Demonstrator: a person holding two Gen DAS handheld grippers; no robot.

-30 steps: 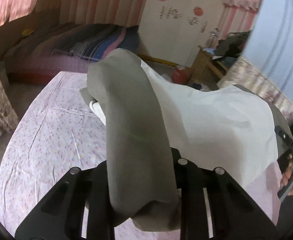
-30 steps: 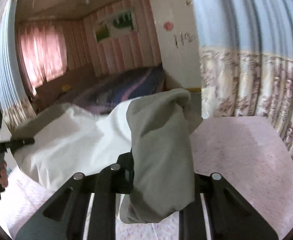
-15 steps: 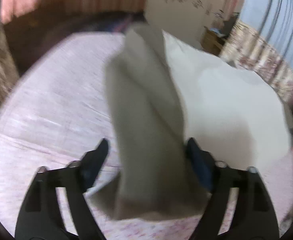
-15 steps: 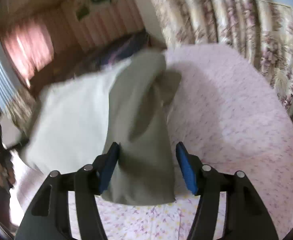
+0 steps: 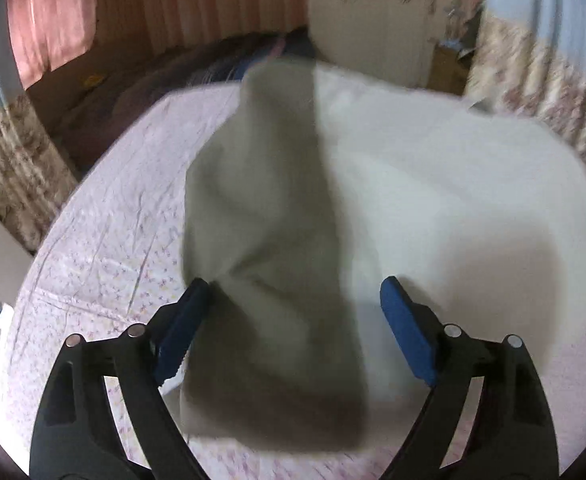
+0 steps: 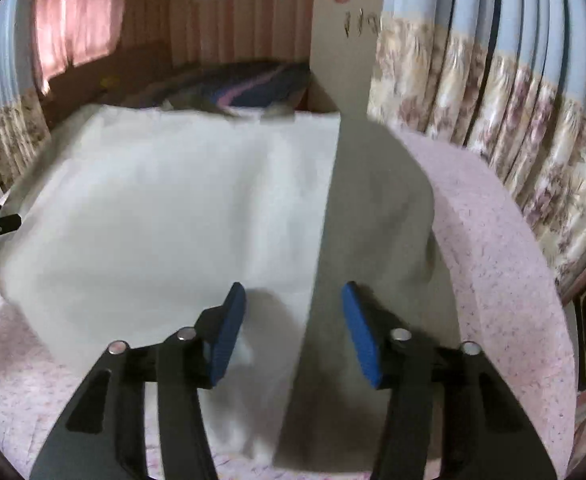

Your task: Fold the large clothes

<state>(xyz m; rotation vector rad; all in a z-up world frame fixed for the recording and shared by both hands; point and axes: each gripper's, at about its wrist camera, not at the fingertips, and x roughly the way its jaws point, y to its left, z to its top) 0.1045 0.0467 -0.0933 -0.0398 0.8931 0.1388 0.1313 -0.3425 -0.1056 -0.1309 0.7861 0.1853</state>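
Observation:
A large white garment with grey sleeves lies on the pink flowered bed. In the left wrist view its white body (image 5: 453, 200) spreads to the right and a grey sleeve (image 5: 269, 216) lies folded down the middle, between the fingers of my left gripper (image 5: 293, 332), which is open and holds nothing. In the right wrist view the white body (image 6: 165, 216) fills the left and the other grey sleeve (image 6: 373, 232) lies along its right side. My right gripper (image 6: 293, 332) is open just above the seam, empty.
The pink bedsheet (image 5: 105, 248) shows left of the garment and also on the right in the right wrist view (image 6: 505, 264). Flowered curtains (image 6: 513, 120) hang close on the right. A second bed with a striped blanket (image 6: 245, 84) stands behind. A white wardrobe (image 5: 373, 20) stands at the back.
Both grippers were shut on the grey sleeves and held the garment up; they lowered it onto the bed, opened and let go. The garment now lies flat.

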